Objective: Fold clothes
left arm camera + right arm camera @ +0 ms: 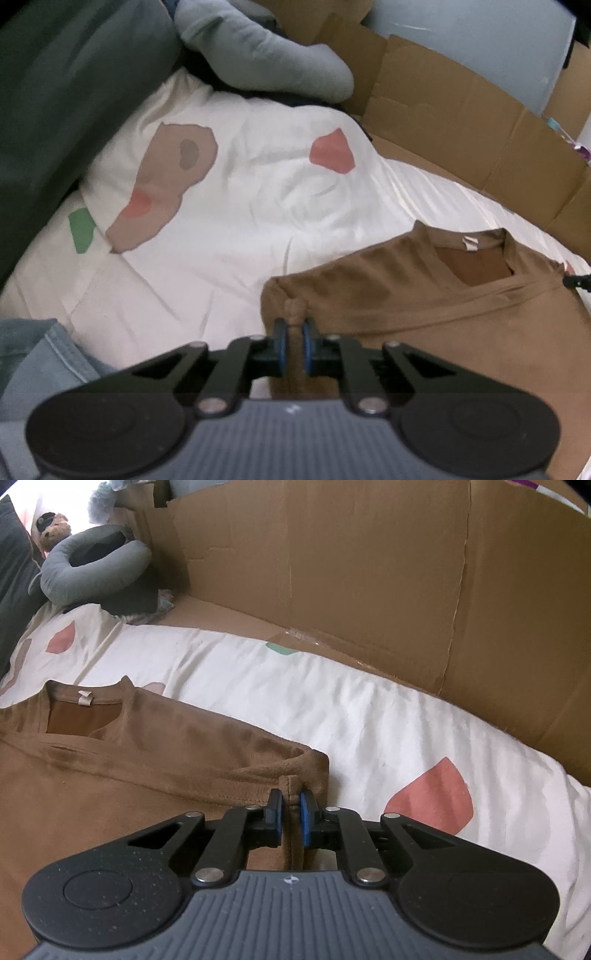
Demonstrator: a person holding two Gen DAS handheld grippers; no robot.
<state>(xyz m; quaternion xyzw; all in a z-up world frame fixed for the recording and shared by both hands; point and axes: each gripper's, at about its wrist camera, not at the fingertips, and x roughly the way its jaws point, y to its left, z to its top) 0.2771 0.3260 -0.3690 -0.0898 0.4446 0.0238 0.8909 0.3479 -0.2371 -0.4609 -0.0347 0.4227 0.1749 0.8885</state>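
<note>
Your left gripper (293, 328) is clamped on a pinched-up bunch of the brown shirt (424, 314), at the shirt's left shoulder edge. The blue pads (281, 338) press the cloth from both sides, and the fabric rises in a small knot between them.

Your right gripper (291, 805) is closed on the same shirt (147, 775), at the right shoulder edge, with a thin fold of cloth caught between its jaws. The hem seam runs just beside the grip.

The shirt lies spread on the white bedsheet (258, 221), collar pointing away from you. The neck opening (81, 720) shows a small pale label (85, 698) at the back of the collar. From the left wrist view the picture is smeared, so the far shoulder of the shirt is hard to read; a dark tip there may be your other gripper.

Beyond the shirt, the sheet carries pink (432, 797), brown and green patches. A flattened cardboard box (351, 572) stands along the far side of the sheet, to the shirt's right. A grey curved cushion (96, 568) sits past the shirt's collar, near the box, with a small stuffed toy (53, 531) just behind it. A blue-grey cloth (40, 354) lies to the shirt's left.
</note>
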